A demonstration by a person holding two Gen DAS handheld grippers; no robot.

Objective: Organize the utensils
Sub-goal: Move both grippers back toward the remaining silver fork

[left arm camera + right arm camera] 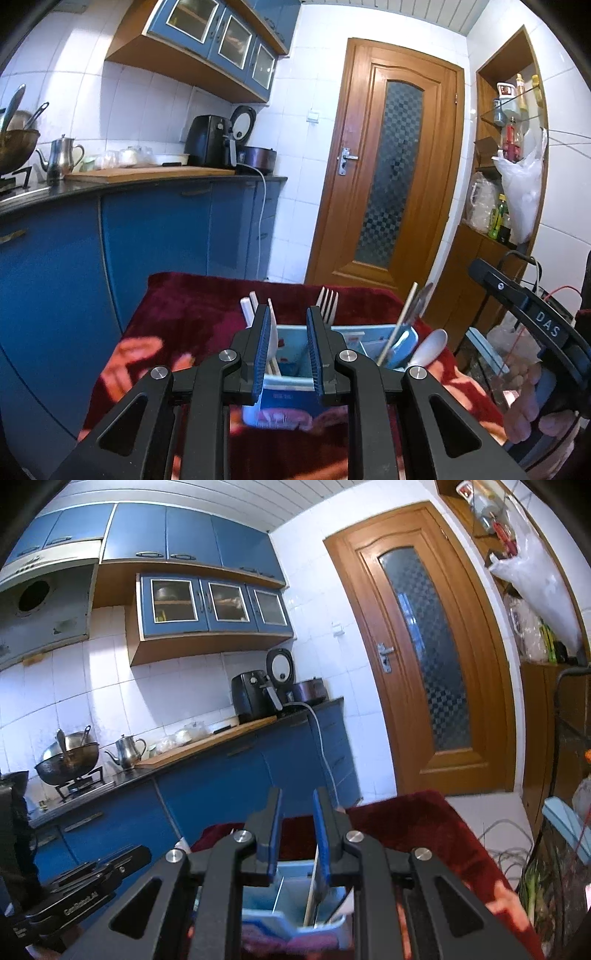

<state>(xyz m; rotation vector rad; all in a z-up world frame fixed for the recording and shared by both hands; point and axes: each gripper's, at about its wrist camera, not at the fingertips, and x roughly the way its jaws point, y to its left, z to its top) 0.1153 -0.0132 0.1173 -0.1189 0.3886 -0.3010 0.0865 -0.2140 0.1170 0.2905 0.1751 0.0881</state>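
A light blue divided utensil box (295, 369) stands on a dark red cloth (192, 314). In it stand a fork (328, 301), white utensil handles (249, 308), a chopstick (400, 321) and a white spoon (430, 349). My left gripper (288, 332) is open and empty, just above the box. My right gripper (297, 821) is open above the box (291, 897) too. The right gripper's body (532, 317) shows at the right edge of the left wrist view.
A blue kitchen counter (147, 177) with a kettle (59, 157) and air fryer (210, 142) runs along the left. A wooden door (391, 173) stands behind. Shelves and a cluttered cart (498, 206) stand right.
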